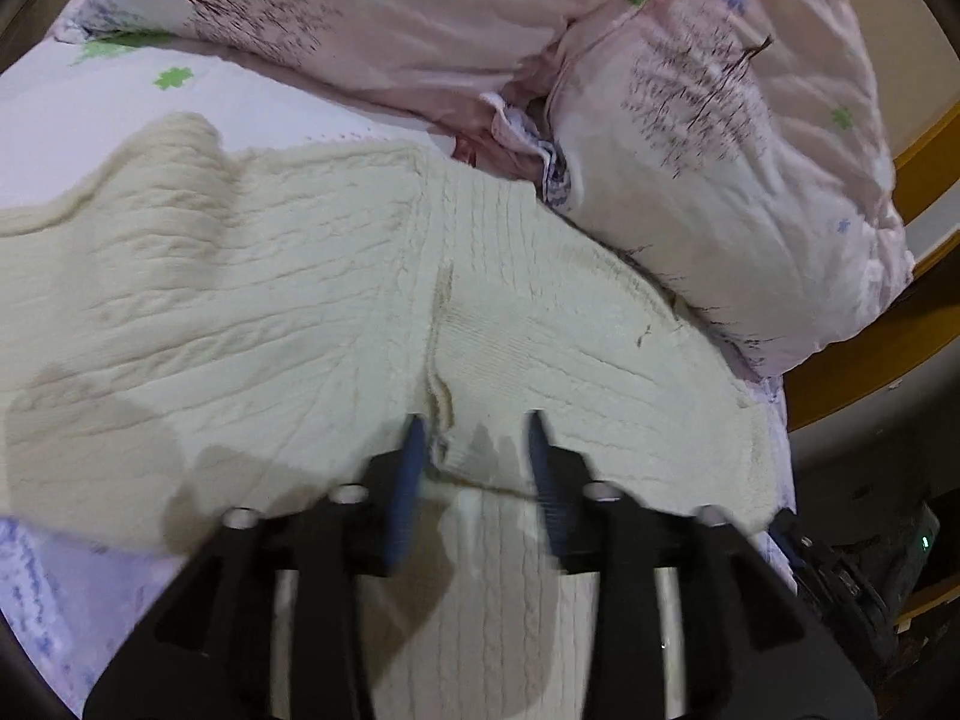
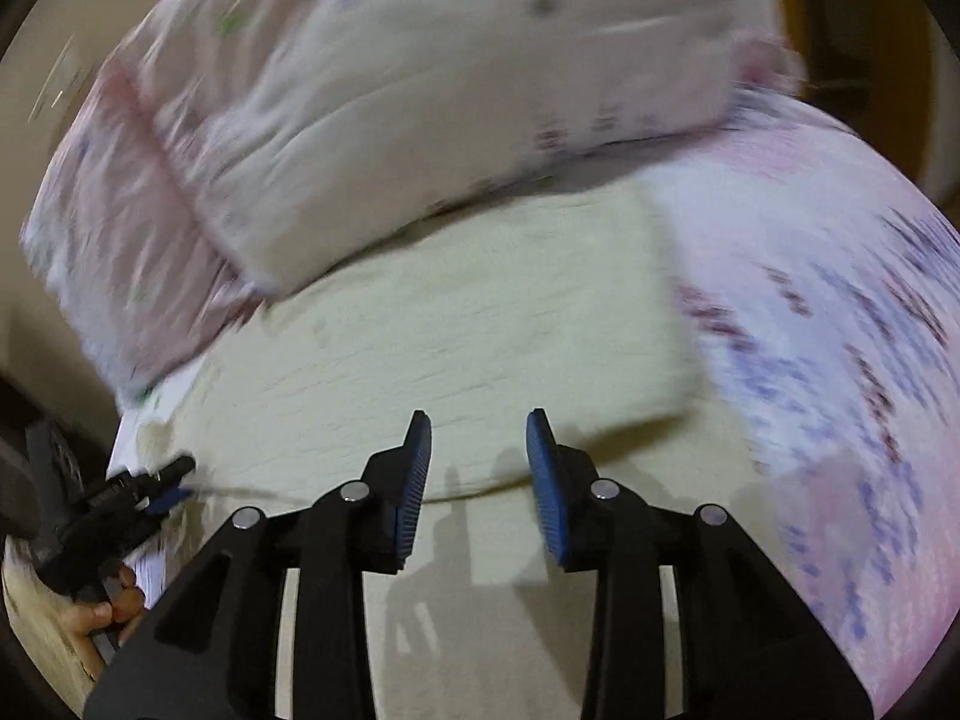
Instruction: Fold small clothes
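Observation:
A cream cable-knit sweater point(image 1: 270, 312) lies spread on the bed, with one part folded over the body and its folded edge just below my left gripper point(image 1: 477, 426). That gripper hovers over the knit with its blue pads apart and nothing pinched between them. In the right wrist view the same sweater point(image 2: 450, 324) shows as a folded slab. My right gripper point(image 2: 478, 420) hangs above it, open and holding nothing. The left gripper point(image 2: 177, 483) also appears at the far left edge of the sweater, held by a hand point(image 2: 90, 618).
Two pink floral pillows point(image 1: 750, 180) point(image 1: 360, 6) lie against the sweater's far side; one pillow point(image 2: 420, 90) overlaps its far edge. A printed sheet point(image 1: 90, 120) point(image 2: 840, 330) covers the bed. A wooden bed frame point(image 1: 924, 156) runs along the right.

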The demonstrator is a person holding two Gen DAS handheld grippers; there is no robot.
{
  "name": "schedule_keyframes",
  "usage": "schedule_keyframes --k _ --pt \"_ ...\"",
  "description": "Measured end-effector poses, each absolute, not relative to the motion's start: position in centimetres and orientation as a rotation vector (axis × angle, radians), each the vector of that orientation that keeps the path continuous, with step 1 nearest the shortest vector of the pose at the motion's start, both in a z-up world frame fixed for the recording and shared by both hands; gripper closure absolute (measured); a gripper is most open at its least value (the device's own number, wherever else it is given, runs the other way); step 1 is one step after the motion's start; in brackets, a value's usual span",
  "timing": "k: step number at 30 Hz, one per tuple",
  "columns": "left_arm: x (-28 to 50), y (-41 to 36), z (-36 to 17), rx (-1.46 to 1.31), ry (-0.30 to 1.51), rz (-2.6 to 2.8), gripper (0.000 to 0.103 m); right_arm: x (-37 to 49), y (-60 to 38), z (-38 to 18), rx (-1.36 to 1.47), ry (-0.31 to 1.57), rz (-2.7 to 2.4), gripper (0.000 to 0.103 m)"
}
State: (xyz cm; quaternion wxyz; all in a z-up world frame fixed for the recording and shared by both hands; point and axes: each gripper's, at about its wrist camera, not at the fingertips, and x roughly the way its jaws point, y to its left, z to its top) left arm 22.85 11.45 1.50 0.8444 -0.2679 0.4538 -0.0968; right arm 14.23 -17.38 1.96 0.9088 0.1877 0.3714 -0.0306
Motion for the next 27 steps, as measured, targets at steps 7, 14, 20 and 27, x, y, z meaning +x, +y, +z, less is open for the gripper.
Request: schedule_keyframes --k 7,14,20,27 --pt "17.0 17.5 3.1 -0.637 0.856 -0.162 0.045 18.5 -11.1 1.6 0.181 0.849 0.041 0.065" --pt "10.8 26.8 1.7 -0.819 0.796 0.039 0.045 20.6 -6.3 -1.7 -0.02 0.92 0.08 0.054" --pt "7.8 32.1 0.5 -0.97 0.745 0.182 0.045 19.5 -7.1 -0.9 0.063 0.909 0.106 0.05" --pt "7.3 35.2 -0.8 -1.153 0.658 0.246 0.046 17.9 -7.7 -0.1 0.12 0.911 0.145 0.048"
